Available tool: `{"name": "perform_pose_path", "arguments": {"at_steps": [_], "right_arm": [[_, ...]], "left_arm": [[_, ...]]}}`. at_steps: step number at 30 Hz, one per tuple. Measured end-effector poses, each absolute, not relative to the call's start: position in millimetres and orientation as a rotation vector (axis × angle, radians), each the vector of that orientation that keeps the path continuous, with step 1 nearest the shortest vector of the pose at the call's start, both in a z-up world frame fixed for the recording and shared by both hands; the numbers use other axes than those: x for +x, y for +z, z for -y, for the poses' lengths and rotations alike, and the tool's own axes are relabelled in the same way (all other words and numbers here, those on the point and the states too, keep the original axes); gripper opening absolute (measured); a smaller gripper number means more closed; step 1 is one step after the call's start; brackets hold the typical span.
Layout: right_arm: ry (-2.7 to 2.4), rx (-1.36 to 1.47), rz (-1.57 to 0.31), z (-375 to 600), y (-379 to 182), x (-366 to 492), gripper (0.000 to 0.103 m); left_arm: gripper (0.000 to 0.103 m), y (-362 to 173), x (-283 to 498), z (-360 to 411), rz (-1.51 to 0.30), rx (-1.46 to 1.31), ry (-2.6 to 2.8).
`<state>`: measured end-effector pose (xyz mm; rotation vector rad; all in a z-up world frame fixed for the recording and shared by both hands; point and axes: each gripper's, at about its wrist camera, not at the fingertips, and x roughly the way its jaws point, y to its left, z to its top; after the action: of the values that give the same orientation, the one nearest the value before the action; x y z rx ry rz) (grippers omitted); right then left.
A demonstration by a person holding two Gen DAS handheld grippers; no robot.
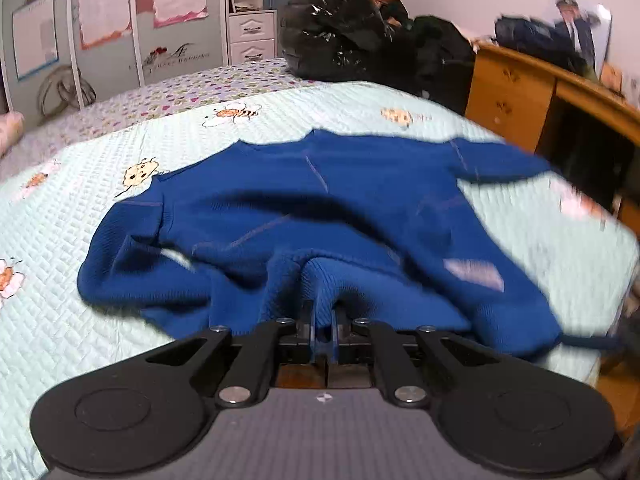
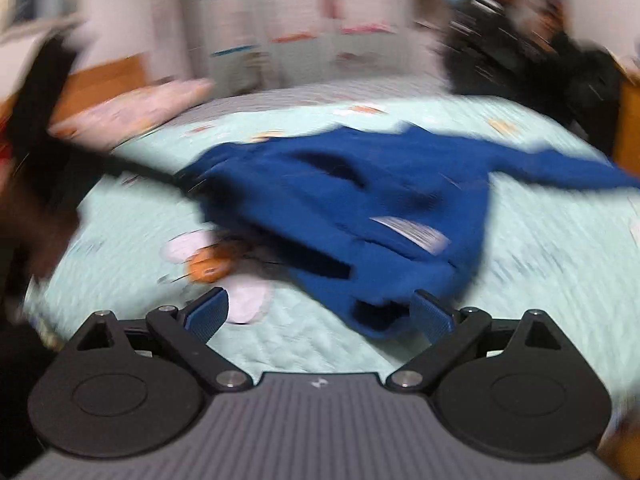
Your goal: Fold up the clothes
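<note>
Quilted bedspread, blue sweater pinched in left gripper, right gripper jaws wide, empty.

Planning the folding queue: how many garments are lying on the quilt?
1: a blue sweater spread on the quilt, its near edge pinched in the left gripper. Dark clothing beyond the bed is separate.

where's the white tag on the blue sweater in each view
Left wrist: the white tag lies right of centre on the blue sweater, up and right of the left gripper, which is shut on a fold of it.
Right wrist: the tag is blurred, right of centre, above the open right gripper.
Shared landmark: the mint quilt with its bee prints.
</note>
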<state>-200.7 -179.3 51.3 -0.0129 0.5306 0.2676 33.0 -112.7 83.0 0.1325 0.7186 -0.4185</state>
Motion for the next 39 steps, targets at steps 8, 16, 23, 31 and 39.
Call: {"name": "perform_pose_path", "arguments": {"at_steps": [8,16,23,31,39], "right_arm": [[0.370,-0.358,-0.507,125.7,43.9,-164.2,0.050],[0.261,-0.556,-0.477,117.2,14.5,-123.2,0.027],[0.271,-0.634,-0.439,119.2,8.6,-119.4,0.015],[0.495,-0.403,-0.509,151.0,52.4,-151.1,0.002],[0.610,-0.585,-0.598,150.7,38.5,-205.8,0.002]], "left_arm": [[0.007,107.0,68.2,133.5,-0.725,0.119,-0.454],[0.007,108.9,71.1,130.9,-0.739,0.124,-0.435],[0.007,110.0,70.5,123.1,-0.741,0.101,-0.433],[0.009,118.2,55.8,101.9,-0.730,0.096,-0.429],[0.011,95.3,18.1,85.1,-0.789,0.096,-0.431]]}}
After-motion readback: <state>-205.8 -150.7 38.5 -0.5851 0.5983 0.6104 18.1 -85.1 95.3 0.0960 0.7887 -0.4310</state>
